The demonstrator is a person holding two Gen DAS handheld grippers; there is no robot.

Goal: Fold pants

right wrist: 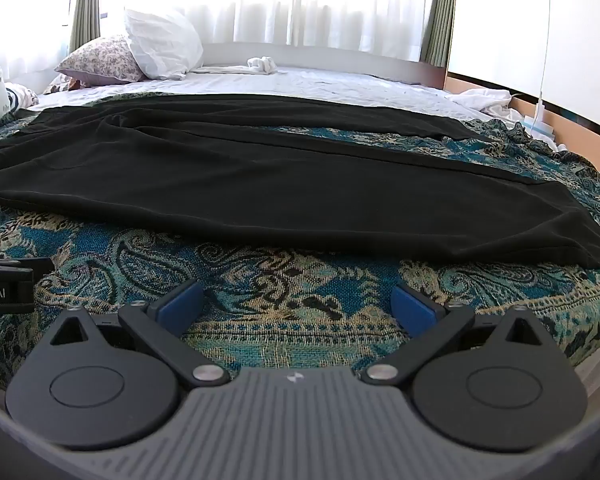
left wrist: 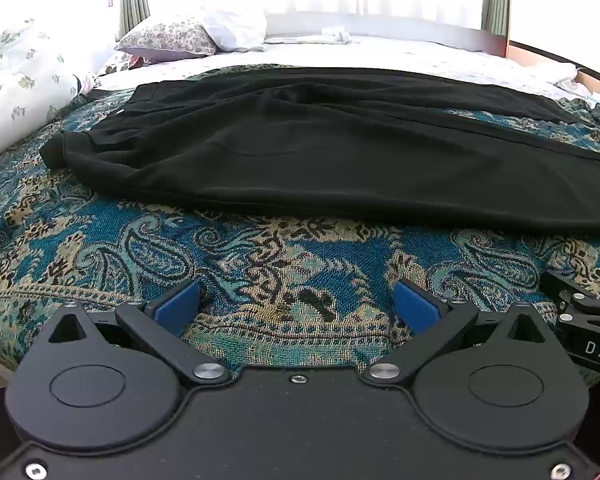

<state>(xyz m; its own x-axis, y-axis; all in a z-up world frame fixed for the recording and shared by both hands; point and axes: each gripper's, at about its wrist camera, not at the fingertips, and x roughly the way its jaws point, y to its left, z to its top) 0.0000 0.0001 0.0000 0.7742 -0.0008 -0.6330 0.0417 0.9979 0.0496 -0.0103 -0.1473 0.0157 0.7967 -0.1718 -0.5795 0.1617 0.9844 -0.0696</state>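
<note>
Black pants (left wrist: pixel 340 152) lie flat beyond both tools (left wrist: pixel 296 308) (right wrist: pixel 296 308); each spread, empty.

I am working in a home bedroom: in front of me is a wide bed (right wrist: pixel 340 80) with a white sheet, partly covered by a blue and tan paisley woven throw (right wrist: pixel 260 300). At its head lie a floral-print pillow (right wrist: pixel 100 60) and a plain white pillow (right wrist: pixel 160 46). Behind, sheer white curtains (right wrist: pixel 300 4) with grey-green drapes (right wrist: pixel 85 4) cover a bright window.

A blue swirly blanket (left wrist: pixel 100 240) lies under the tongs. Far ahead, two pillows (right wrist: pixel 140 52) sit by bright curtains (right wrist: pixel 340 4).
</note>
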